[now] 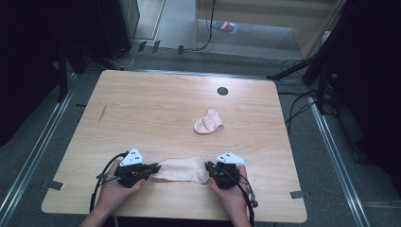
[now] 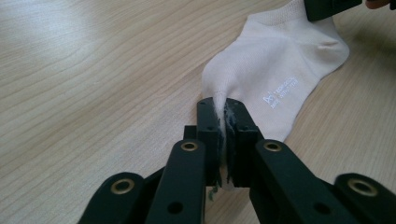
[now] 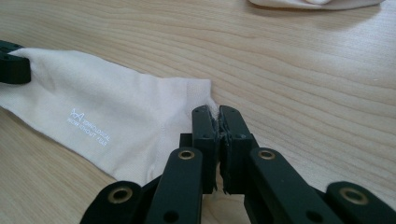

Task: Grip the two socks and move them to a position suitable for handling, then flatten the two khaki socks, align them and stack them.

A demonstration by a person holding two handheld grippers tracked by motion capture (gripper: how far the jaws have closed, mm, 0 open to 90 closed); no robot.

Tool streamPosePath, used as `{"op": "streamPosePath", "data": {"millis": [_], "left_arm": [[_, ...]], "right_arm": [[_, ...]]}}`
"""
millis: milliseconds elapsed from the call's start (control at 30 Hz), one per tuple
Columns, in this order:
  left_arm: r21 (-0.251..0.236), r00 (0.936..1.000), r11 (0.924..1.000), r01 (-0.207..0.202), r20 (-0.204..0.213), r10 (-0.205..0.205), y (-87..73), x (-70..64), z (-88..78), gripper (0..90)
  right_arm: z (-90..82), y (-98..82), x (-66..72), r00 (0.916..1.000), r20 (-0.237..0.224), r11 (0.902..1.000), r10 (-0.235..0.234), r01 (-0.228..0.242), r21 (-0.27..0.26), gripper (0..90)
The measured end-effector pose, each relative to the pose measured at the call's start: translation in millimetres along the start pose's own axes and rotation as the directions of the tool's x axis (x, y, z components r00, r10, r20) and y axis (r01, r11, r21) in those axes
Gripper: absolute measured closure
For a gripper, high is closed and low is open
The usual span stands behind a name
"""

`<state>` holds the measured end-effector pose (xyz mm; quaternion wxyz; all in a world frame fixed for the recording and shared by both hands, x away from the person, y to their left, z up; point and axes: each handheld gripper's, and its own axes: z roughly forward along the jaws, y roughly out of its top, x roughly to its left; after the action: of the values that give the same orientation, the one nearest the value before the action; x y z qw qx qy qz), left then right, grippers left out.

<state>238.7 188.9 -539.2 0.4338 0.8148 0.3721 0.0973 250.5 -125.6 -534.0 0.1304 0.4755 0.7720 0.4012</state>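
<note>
Down at the near edge of the pale wooden table (image 1: 142, 109), a flat cream-coloured cotton sock (image 1: 182, 169) lies stretched between the two hand-held tools. At its nine o'clock end the left gripper (image 1: 153, 168) has its black jaws pinched together on a bunched tip of the fabric — the left gripper view shows cloth squeezed between them. At the three o'clock end the right gripper (image 1: 208, 165) is clamped likewise on the sock's edge. Farther off, toward one o'clock, a second cream sock (image 1: 208, 122) sits crumpled — well apart from both.
</note>
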Motion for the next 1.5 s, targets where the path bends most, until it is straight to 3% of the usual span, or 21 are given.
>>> {"op": "streamPosePath", "data": {"millis": [100,233,300,400,467,633,767,967,1033,1067,1133,1233,1333,1500], "left_arm": [[-0.004,0.9999,0.9999,0.011,0.009,-0.011,0.8,1.9,0.1,64.6],[-0.058,0.9975,0.9958,0.071,-0.003,-0.071,3.1,6.2,-3.5,30.5],[-0.077,0.9957,0.9929,0.090,-0.014,-0.092,3.4,9.3,-5.2,17.0],[-0.113,0.9941,0.9878,0.107,-0.001,-0.108,1.6,14.8,-8.2,7.8],[-0.132,0.9919,0.9837,0.122,-0.019,-0.125,0.9,19.6,-9.1,3.7],[-0.169,0.9807,0.9761,0.137,-0.116,-0.157,-1.3,36.7,-13.9,3.7],[-0.231,0.9649,0.9588,0.165,-0.163,-0.206,-4.4,49.0,-18.5,3.7],[-0.250,0.9310,0.9553,0.158,-0.285,-0.228,-8.3,69.3,-22.2,3.8],[-0.274,0.9209,0.9452,0.177,-0.293,-0.258,-9.9,75.4,-23.3,3.8],[-0.294,0.9194,0.9352,0.198,-0.275,-0.281,-10.2,78.5,-24.9,3.8],[-0.310,0.9184,0.9293,0.201,-0.270,-0.289,-10.9,78.8,-25.6,3.8],[-0.305,0.9149,0.9287,0.211,-0.273,-0.298,-12.3,78.8,-22.7,3.8],[-0.297,0.9159,0.9333,0.202,-0.280,-0.288,-12.3,77.3,-20.2,3.8],[-0.273,0.9157,0.9455,0.178,-0.306,-0.261,-10.6,74.1,-16.6,3.8]], "right_arm": [[0.7,-0.7,-2.1,1.0000,-0.001,1.0000,0.003,-0.003,0.003,83.2],[-0.4,0.1,-3.3,0.9999,0.000,0.9979,-0.011,0.011,-0.065,51.6],[-1.8,1.5,-3.2,0.9999,0.009,0.9964,-0.010,0.011,-0.084,46.9],[-2.2,2.8,-5.5,0.9999,0.011,0.9956,-0.002,0.003,-0.094,43.0],[-1.8,3.1,-6.6,0.9999,0.008,0.9954,0.007,-0.006,-0.096,41.4],[-2.3,3.8,-8.5,0.9996,0.007,0.9941,0.028,-0.027,-0.106,40.4],[-1.8,4.7,-10.5,0.9990,0.005,0.9922,0.044,-0.043,-0.117,39.6],[-1.9,9.1,-15.6,0.9966,0.018,0.9842,0.081,-0.077,-0.160,37.3],[-2.9,12.5,-19.3,0.9954,0.026,0.9816,0.092,-0.087,-0.170,37.2],[-3.7,14.0,-21.1,0.9948,0.028,0.9804,0.098,-0.091,-0.175,37.4],[-6.0,18.1,-26.0,0.9919,0.034,0.9746,0.122,-0.113,-0.193,39.4],[-7.3,26.8,-33.6,0.9882,0.039,0.9681,0.148,-0.137,-0.210,41.9],[-6.0,37.4,-39.6,0.9871,0.054,0.9658,0.151,-0.135,-0.221,46.6],[8.4,53.2,-47.1,0.9885,0.093,0.9765,0.119,-0.100,-0.191,54.0]]}}
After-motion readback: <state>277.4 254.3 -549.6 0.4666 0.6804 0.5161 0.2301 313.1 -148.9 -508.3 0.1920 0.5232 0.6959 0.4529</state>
